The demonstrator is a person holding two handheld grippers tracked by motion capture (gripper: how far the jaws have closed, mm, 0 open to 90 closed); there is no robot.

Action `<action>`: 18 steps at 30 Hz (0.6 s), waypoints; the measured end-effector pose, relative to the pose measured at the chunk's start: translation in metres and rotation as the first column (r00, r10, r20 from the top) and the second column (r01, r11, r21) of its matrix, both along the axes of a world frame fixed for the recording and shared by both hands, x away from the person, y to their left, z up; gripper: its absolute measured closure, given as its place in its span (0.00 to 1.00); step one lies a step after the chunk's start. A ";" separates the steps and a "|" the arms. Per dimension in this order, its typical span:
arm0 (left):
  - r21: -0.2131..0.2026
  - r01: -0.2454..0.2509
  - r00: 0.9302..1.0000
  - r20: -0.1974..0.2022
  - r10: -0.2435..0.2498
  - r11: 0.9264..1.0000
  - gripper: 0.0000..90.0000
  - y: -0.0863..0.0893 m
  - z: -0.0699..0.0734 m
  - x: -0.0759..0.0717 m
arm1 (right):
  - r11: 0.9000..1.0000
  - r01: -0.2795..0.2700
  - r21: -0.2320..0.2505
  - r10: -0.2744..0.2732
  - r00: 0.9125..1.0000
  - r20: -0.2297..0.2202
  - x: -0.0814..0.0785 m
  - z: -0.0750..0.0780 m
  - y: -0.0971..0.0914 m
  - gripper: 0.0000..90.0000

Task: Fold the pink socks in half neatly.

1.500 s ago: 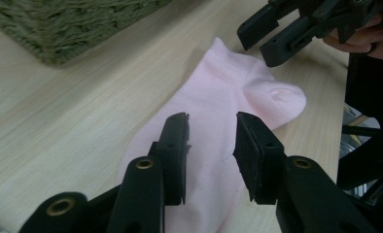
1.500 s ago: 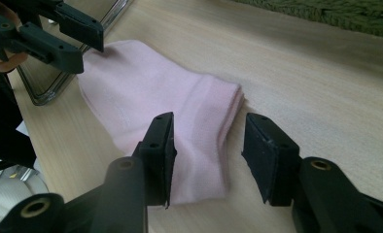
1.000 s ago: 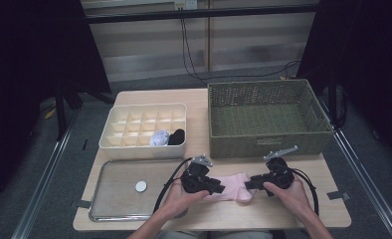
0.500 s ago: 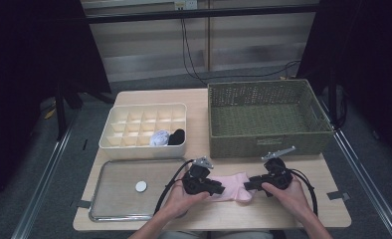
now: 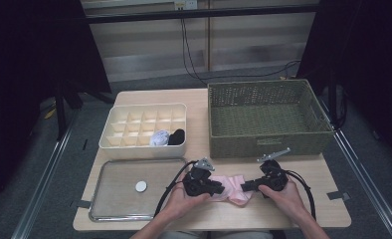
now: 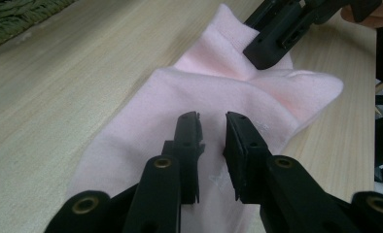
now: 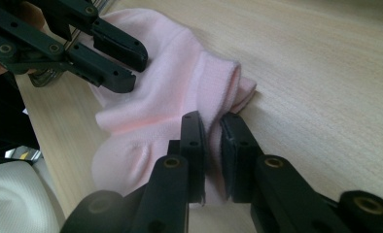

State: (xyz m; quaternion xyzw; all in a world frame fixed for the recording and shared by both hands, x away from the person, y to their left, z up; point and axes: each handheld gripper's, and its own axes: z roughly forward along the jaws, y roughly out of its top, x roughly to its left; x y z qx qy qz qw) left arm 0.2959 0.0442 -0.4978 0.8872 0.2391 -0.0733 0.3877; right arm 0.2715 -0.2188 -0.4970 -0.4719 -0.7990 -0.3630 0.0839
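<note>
Pink sock flat on table between both grippers. Right gripper, jaws just closing, pinches its cuff. Left gripper, jaws closing, narrow gap over sock fabric, grip unclear. Beyond left gripper: divided box holding white sock and black sock. Beyond right gripper: wicker basket.

The sock is seen as soft pink knit cloth, ribbed at the cuff. The table is pale matt wood grain; the basket is rough woven fibre; the tray is shiny metal.
</note>
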 end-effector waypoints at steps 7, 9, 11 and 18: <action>-0.006 0.003 1.000 -0.016 -0.003 1.000 0.85 0.002 0.000 0.002 | 0.998 0.014 0.061 -0.015 1.000 0.014 0.001 0.006 -0.009 0.92; -0.013 -0.014 1.000 -0.019 0.013 1.000 0.85 0.003 -0.001 0.001 | 0.997 0.024 0.070 -0.025 0.999 0.022 0.000 0.010 -0.013 0.92; -0.008 -0.011 1.000 -0.013 0.011 1.000 0.85 0.002 -0.001 0.000 | 0.995 0.014 0.100 -0.017 0.999 0.027 0.000 0.013 -0.016 0.92; -0.037 -0.022 0.999 -0.030 0.021 0.999 0.85 0.001 -0.003 -0.001 | 0.993 0.000 0.119 -0.005 0.999 0.041 0.001 0.021 -0.016 0.93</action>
